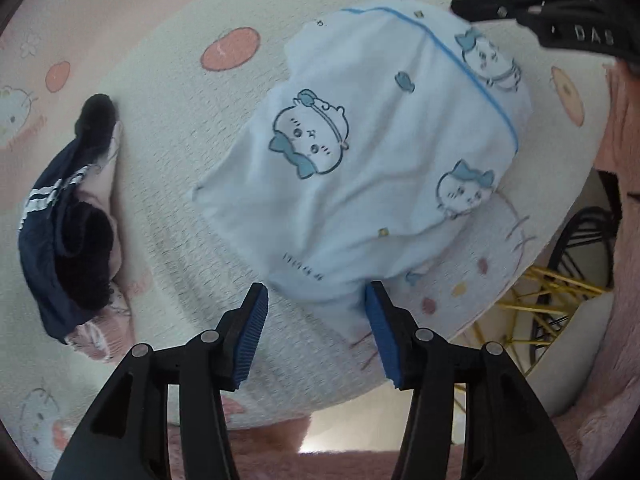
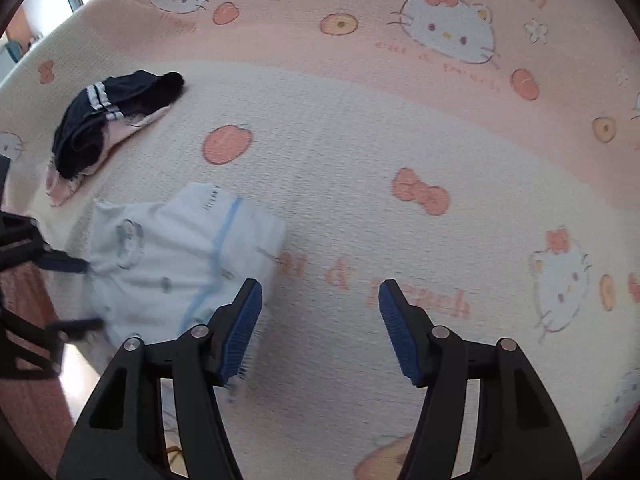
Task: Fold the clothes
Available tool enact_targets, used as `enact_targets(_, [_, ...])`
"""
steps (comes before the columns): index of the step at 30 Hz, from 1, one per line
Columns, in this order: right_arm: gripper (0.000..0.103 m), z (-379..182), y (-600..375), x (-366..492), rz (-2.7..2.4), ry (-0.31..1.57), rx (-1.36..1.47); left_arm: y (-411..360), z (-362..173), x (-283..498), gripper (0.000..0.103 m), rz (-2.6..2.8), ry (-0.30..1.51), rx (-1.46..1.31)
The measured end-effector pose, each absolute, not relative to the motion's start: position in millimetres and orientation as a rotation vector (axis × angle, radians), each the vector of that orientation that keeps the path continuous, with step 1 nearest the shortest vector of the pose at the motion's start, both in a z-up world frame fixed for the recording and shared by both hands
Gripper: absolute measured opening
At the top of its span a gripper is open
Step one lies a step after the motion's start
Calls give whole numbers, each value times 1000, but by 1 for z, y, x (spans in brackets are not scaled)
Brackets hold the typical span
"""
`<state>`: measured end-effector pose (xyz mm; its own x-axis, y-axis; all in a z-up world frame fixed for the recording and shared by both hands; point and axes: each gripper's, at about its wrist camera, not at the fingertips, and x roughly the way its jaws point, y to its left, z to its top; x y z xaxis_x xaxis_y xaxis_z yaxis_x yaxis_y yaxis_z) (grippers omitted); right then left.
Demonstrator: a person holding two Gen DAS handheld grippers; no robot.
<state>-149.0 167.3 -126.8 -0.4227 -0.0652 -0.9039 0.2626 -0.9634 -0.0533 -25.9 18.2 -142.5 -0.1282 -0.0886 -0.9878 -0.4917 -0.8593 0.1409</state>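
We are looking down on a table draped in a pink-and-cream cartoon-cat cloth [image 2: 360, 128]. At far left a crumpled navy garment with white stripes [image 1: 60, 236] is lying on something pink. Just right, the folded pale-blue cartoon-print garment [image 1: 360, 152] is resting near the table edge. Our left tongs [image 1: 316, 336] are standing apart, gripping nothing, one pad beside its corner. Our right tongs [image 2: 320, 328] are gaping wide, empty, over bare cloth.

We see soft, even daylight with faint shadows; both fisheye views bend strongly toward dark rims (corners fully black). The white garment [image 2: 176, 256] smears with motion blur in the right view.
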Motion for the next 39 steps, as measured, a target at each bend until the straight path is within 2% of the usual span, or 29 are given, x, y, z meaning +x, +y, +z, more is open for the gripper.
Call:
enact_targets(3, [60,-108,167,-141,-2474,156,1511,20,-130,-31,53,2145,469,-1773])
enact_targets(5, [60,-96,157,-133,-2427,108,1463,29,-134,-33,53,2154,458,-1771])
enact_targets(7, [59,-94,131,-119,-2362,226,1426,36,-149,-29,55,2122,552,-1813])
enact_targets(9, [58,-107,115,-107,-2323,366,1425,30,-152,-28,56,2107,523,-1844])
enact_targets(10, [57,-116,118,-107,-2325,390,1445,25,-151,-27,59,2102,498,-1859])
enact_targets(12, [59,-134,126,-109,-2329,431,1486,15,-155,-23,75,2087,501,-1905])
enact_targets(13, [62,-137,138,-111,-2337,339,1495,10,-158,-20,86,2078,507,-1930])
enact_targets(14, [63,-135,148,-115,-2364,270,1510,5,-159,-18,87,2074,479,-1945])
enact_targets(17, [62,-123,176,-119,-2504,170,1525,0,-146,-13,86,2144,441,-1900])
enact_targets(18, [58,-117,186,-118,-2574,166,1534,1,-139,-11,86,2178,451,-1873])
enact_targets(22, [59,-110,214,-113,-2542,-23,1563,11,-109,-19,85,2332,414,-1747])
enact_targets(25, [59,-114,202,-101,-2471,36,1568,27,-110,-28,83,2371,382,-1714])
enact_targets(29, [58,-126,168,-85,-2380,88,1533,37,-157,-39,81,2283,425,-1789])
enact_targets(32, [58,-140,149,-83,-2419,271,1515,37,-169,-32,81,2244,490,-1830])
enact_targets(34, [59,-141,161,-89,-2451,199,1531,33,-170,-29,82,2231,491,-1853])
enact_targets(35, [59,-141,170,-92,-2500,228,1562,30,-170,-27,82,2226,494,-1865])
enact_targets(37, [41,-141,188,-100,-2603,298,1625,25,-170,-26,82,2225,456,-1878])
enact_targets(38, [42,-141,198,-104,-2654,334,1657,25,-169,-26,82,2230,440,-1875])
enact_targets(39, [41,-140,212,-106,-2638,220,1684,27,-166,-25,82,2239,432,-1864])
